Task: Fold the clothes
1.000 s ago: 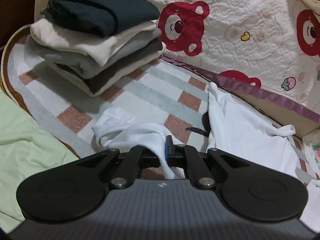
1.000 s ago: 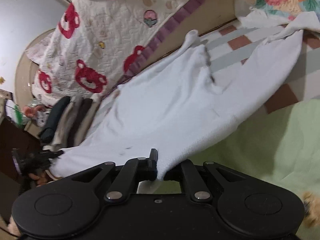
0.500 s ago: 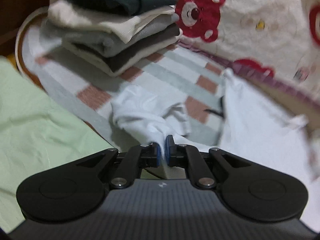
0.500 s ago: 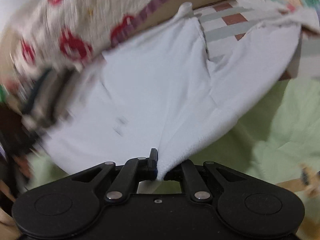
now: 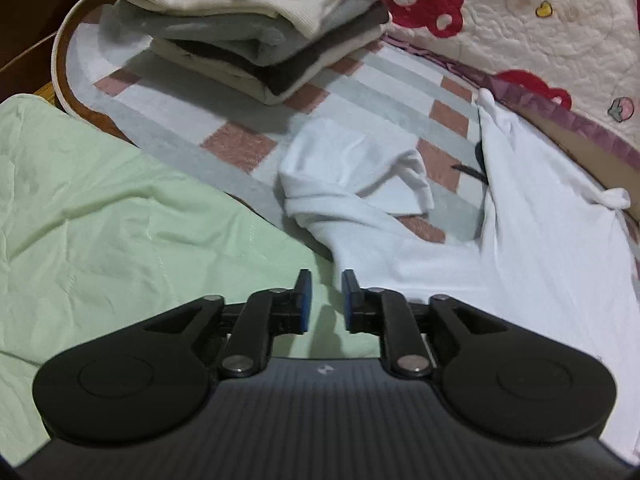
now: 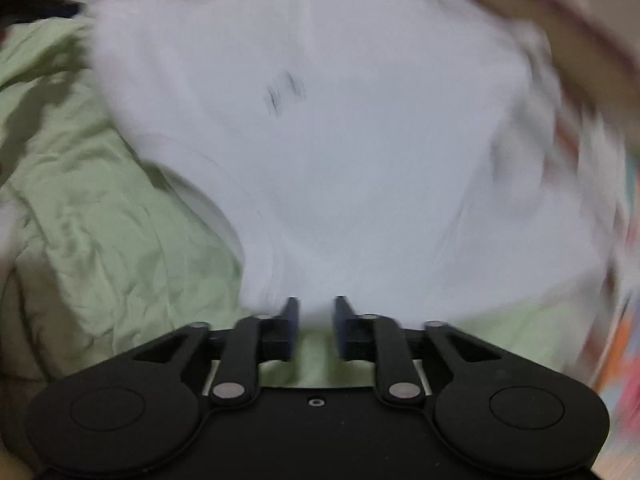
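Shirt (image 5: 540, 248) dropped: both grippers let go of the white cloth they pinched half a second ago.
It lies spread across the green sheet (image 5: 120, 220) and checked blanket (image 5: 360, 84), sleeve (image 5: 352, 176) bunched, ready for folding beside the folded stack (image 5: 260, 28). Left gripper (image 5: 323, 300) and right gripper (image 6: 316, 320) spread, empty. Dark chest mark (image 6: 284, 92) too blurred to read.

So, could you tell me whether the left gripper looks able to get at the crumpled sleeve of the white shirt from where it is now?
Probably yes. The left gripper is open and the crumpled sleeve lies just ahead of it on the bed, with nothing between them.
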`<state>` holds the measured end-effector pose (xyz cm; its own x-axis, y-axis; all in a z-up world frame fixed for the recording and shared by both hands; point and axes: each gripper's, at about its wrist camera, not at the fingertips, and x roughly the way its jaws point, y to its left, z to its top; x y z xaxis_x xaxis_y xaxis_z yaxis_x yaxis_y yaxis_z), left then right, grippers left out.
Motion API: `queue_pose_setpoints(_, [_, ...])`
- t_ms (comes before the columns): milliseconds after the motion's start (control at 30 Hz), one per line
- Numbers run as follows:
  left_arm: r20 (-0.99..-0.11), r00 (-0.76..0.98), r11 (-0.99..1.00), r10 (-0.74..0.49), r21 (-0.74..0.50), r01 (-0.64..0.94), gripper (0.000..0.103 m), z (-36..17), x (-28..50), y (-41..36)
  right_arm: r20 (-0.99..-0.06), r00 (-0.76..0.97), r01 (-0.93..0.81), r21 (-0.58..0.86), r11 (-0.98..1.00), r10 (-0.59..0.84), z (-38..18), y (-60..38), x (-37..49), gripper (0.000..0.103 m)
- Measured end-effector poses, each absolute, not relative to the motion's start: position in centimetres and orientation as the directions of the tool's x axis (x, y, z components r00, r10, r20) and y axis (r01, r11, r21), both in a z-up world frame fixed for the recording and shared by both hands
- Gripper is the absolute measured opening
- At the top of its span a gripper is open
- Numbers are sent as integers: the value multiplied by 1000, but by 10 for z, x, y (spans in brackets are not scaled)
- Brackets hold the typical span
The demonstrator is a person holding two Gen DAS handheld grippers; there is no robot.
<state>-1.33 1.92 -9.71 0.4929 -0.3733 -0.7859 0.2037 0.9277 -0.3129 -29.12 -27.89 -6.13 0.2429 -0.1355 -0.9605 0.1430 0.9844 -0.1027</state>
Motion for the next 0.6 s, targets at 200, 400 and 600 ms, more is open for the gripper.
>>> queue_pose_setpoints(200, [-743, 472, 870, -475, -478, 122, 35, -109, 6, 38, -916, 399, -18, 16, 1000, 22, -65, -252, -231, 46])
queue_pose_setpoints(400, [-730, 470, 832, -497, -555, 18, 42, -140, 20, 29, -833, 518, -195, 108, 975, 195, -70, -225, -172, 46])
queue_pose_setpoints(600, [-721, 508, 841, -471, -541, 13, 58, -152, 45, 24, -775, 566, -255, 160, 954, 281, -86, -199, -143, 46])
